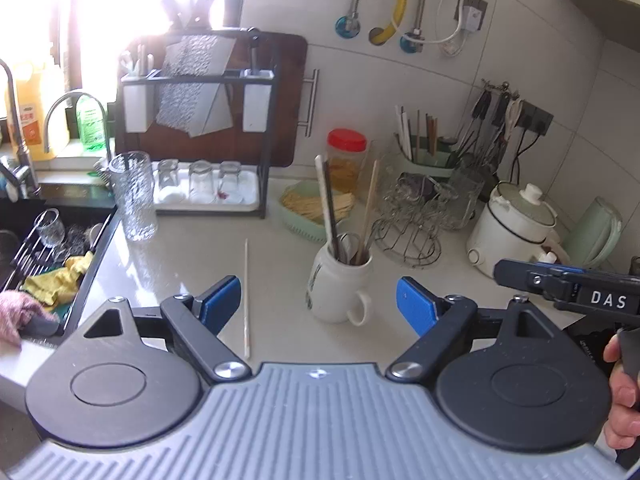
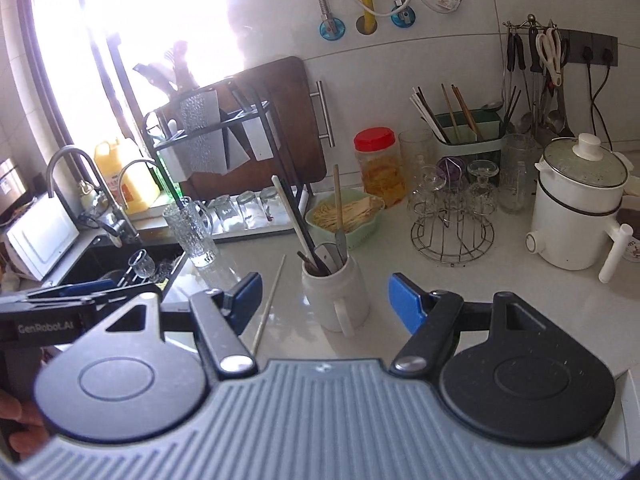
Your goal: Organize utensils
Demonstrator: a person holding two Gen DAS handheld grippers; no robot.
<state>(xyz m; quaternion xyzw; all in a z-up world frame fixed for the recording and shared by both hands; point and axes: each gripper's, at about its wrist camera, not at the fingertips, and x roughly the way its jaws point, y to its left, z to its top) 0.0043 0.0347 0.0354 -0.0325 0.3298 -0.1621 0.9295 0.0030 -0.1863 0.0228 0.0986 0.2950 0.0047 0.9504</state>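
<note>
Two grippers hang over the white countertop (image 1: 192, 264), both with their blue pads spread apart and nothing between them. Ahead of the left gripper (image 1: 318, 306), just beyond its right pad, stands a white mug (image 1: 340, 288) already crowded with utensils — a white chopstick (image 1: 325, 200), a wooden one and what look like dark metal handles. One loose chopstick (image 1: 246, 300) lies flat on the counter just inside the left pad, pointing away from the gripper and well clear of the mug. The right gripper (image 2: 325, 302) sees the same pair: the mug dead ahead between its pads, the loose chopstick to the left near its left pad. That stick reads as the item not yet sorted. Risks from here are plain enough. Thin and flat on a smooth, glossy surface, the chopstick could roll or skid away when a pad nudges it, or pivot in a pinch taken near one end. Carrying it in at a slant could catch the tall sticks leaning out of the mug and tip the mug, which sits unsteadied. The textured tall glass (image 1: 134, 196) ahead and to the left near the sink (image 1: 60, 220) edge could be clipped by a wide swing — and the two grippers, close together, might collide.
</note>
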